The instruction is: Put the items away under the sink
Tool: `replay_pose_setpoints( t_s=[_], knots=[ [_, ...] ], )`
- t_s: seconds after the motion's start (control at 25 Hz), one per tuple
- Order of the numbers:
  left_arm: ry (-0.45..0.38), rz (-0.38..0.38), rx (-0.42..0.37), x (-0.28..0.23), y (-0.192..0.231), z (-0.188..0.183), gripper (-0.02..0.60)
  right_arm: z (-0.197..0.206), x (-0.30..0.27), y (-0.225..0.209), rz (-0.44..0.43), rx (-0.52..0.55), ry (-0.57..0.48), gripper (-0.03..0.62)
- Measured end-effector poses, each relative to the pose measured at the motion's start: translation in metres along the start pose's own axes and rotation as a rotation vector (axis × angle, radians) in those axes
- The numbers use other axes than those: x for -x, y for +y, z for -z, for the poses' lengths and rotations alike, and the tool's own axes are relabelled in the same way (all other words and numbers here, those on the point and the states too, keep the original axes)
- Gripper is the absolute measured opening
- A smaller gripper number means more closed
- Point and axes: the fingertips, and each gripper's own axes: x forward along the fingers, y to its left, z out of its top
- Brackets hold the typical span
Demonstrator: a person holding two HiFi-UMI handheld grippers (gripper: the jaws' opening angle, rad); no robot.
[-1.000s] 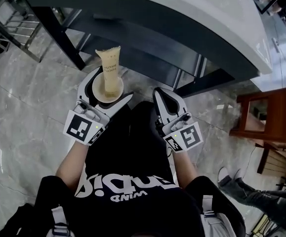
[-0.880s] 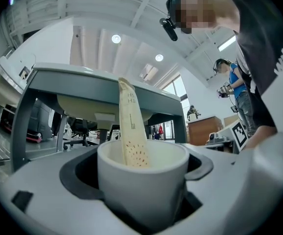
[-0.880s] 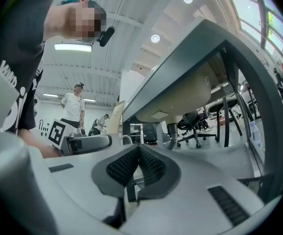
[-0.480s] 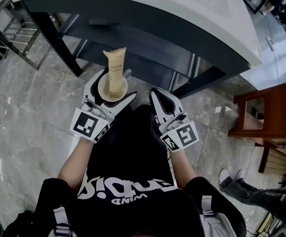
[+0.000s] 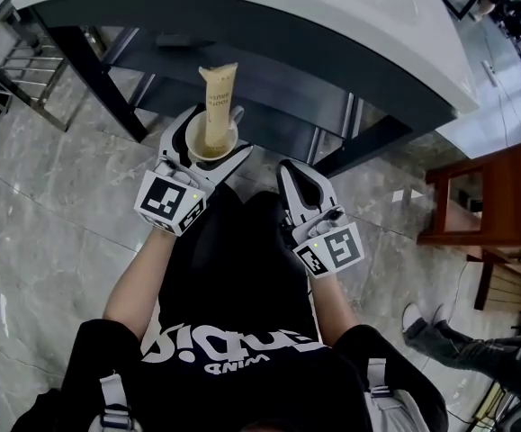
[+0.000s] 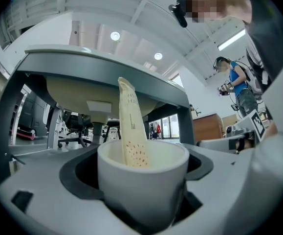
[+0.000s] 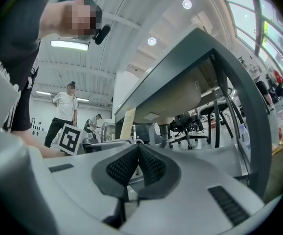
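My left gripper [image 5: 213, 140] has its fingers clamped round a white cup [image 5: 193, 139] with a cream tube [image 5: 218, 88] standing in it, just before the dark shelf [image 5: 278, 84] under the sink [image 5: 332, 25]. My right gripper [image 5: 298, 176] has its fingers pressed together on nothing (spare). I judge this the carry; next, reach in level and set the cup down upright.

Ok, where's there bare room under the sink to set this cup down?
The dark shelf under the sink looks bare, from the left leg to the upright bars. Rightward it's tighter: bars, a slanted brace. The left tool holds the cup.
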Motion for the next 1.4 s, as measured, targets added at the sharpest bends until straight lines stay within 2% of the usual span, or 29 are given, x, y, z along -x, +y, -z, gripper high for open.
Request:
replay_pose_setpoints(
  t_s=[0.24, 0.8, 1.4],
  knots=[
    [0.012, 0.021, -0.007, -0.035, 0.014, 0.015, 0.477, -0.001, 0.001, 0.003, 0.003, 0.0, -0.006, 0.018],
    [0.024, 0.006, 0.006, -0.108, 0.052, 0.036, 0.476, 0.004, -0.002, 0.007, 0.011, -0.004, 0.004, 0.018],
    [0.044, -0.073, 0.003, -0.15, 0.074, 0.054, 0.477, 0.014, 0.003, 0.009, 0.04, -0.018, 0.02, 0.018]
  ],
)
